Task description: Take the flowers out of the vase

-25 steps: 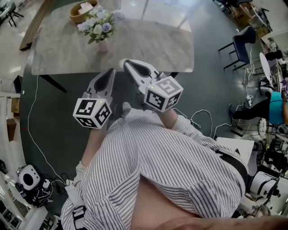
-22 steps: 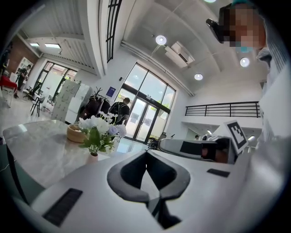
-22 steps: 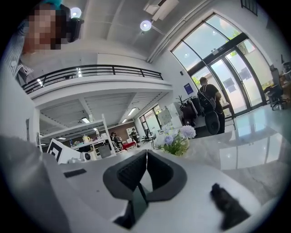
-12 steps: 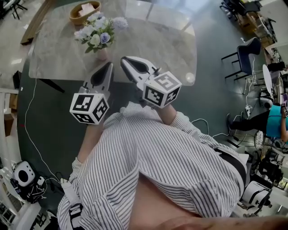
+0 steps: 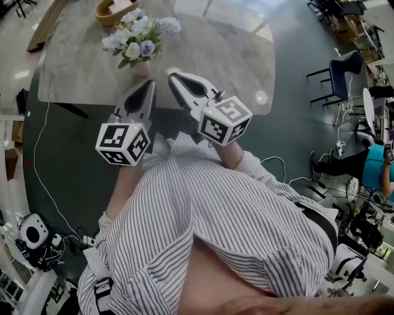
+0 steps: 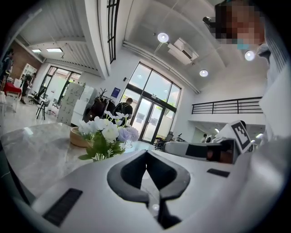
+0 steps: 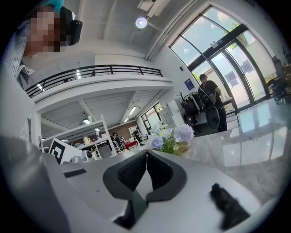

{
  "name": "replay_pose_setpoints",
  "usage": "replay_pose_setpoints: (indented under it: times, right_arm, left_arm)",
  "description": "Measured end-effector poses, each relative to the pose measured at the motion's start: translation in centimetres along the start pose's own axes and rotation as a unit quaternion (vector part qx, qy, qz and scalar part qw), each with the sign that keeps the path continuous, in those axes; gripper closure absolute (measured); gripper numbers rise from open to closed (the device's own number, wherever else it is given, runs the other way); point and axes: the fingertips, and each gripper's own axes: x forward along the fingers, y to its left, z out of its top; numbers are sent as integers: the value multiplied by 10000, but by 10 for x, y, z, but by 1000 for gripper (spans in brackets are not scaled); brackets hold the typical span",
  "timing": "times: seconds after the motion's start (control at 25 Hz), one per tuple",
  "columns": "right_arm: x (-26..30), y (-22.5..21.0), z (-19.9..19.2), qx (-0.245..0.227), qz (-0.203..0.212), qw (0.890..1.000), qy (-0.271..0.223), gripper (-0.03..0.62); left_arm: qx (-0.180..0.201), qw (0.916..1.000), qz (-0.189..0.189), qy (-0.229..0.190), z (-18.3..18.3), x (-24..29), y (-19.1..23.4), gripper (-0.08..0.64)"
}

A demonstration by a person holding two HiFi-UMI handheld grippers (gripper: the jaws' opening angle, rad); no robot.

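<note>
A bunch of white and pale purple flowers stands in a small pink vase on the marble table. My left gripper is shut and empty, its tip just right of the vase at the table's near edge. Beside it, over the table edge, my right gripper is also shut and empty. In the left gripper view the flowers rise left of the closed left gripper. The right gripper view has the flowers just beyond the closed right gripper.
A wooden bowl sits on the table behind the flowers. A dark chair and a seated person are off to the right. Cables trail over the dark floor at left.
Both grippers have moved forward toward the table, and their tips now sit close to the vase. Both stay shut.
</note>
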Motion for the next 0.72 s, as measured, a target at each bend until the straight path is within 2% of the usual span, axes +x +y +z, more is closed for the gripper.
replay_pose_setpoints:
  times: [0.32,0.56,0.72]
  right_arm:
    - [13,-2,10,158,-281,9992,-220,577]
    - [28,1,9,193,-475,9986,-129,577]
    - [38,6,6,94,-495,9987,-1,577]
  left_arm:
    - [162,9995,-226,159,13,3,14,549]
    - [153,9984,-468,277,20,5,24,548]
    - [102,9982,-486,323,20,7,35,549]
